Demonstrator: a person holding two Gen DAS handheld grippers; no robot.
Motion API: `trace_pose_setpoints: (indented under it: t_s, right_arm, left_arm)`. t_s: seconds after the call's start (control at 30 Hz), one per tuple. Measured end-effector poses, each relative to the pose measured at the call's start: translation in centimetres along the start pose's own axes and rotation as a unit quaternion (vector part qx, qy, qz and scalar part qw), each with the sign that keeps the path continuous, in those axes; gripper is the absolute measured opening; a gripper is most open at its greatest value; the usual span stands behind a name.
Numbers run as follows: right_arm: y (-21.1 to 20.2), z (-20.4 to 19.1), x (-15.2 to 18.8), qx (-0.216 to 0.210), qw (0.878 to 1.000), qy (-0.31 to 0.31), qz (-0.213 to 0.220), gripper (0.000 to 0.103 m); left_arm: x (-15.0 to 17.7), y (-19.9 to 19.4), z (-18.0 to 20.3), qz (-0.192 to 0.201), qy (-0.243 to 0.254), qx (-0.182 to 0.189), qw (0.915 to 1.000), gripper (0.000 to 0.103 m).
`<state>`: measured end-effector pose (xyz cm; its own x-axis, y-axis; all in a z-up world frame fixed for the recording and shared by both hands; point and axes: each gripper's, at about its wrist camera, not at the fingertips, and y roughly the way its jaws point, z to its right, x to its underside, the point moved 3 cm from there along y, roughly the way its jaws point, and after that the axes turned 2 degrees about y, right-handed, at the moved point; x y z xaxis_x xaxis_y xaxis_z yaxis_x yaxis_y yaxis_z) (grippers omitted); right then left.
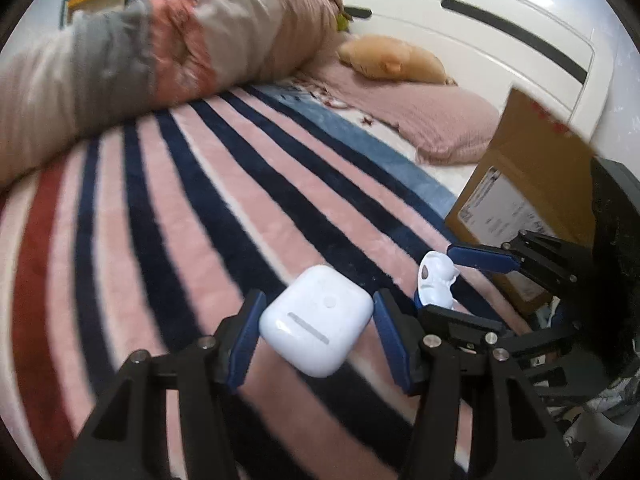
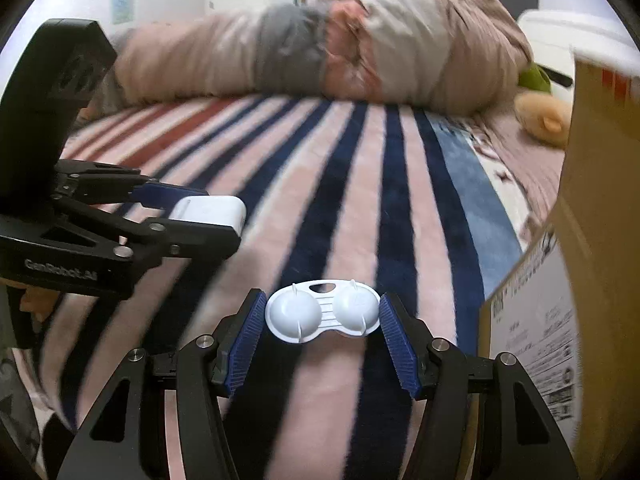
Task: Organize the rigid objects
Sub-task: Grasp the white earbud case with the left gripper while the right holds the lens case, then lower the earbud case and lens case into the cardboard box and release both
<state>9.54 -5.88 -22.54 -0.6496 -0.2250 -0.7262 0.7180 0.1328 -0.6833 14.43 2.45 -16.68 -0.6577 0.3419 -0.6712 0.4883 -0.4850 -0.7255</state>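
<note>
My left gripper is shut on a white earbud case and holds it above the striped blanket. It also shows in the right wrist view at the left, with the earbud case between its blue pads. My right gripper is shut on a white contact lens case with two domed lids. In the left wrist view the right gripper is at the right, holding the lens case close beside the earbud case.
A cardboard box with a printed label stands at the right, also in the right wrist view. A rolled duvet lies along the far side of the bed. A tan plush toy and a pink pillow lie by the white headboard.
</note>
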Motion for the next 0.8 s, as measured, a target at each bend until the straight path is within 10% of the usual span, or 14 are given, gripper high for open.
trace_pose_setpoints:
  t_s: [0.43,0.8]
  right_arm:
    - [-12.1,-3.1,-4.0,-0.053,0.992,-0.058,0.094,0.055]
    - [-18.2,6.8,-2.7,-0.011,0.992,-0.008,0.125,0.055]
  left_arm:
    - [-3.4,-14.6,6.6,0.073,0.002,-0.001,0.9973,0.052]
    - [-9.7,-12.1,17.8,0.076,0.065,0.073,0.9923,0.052]
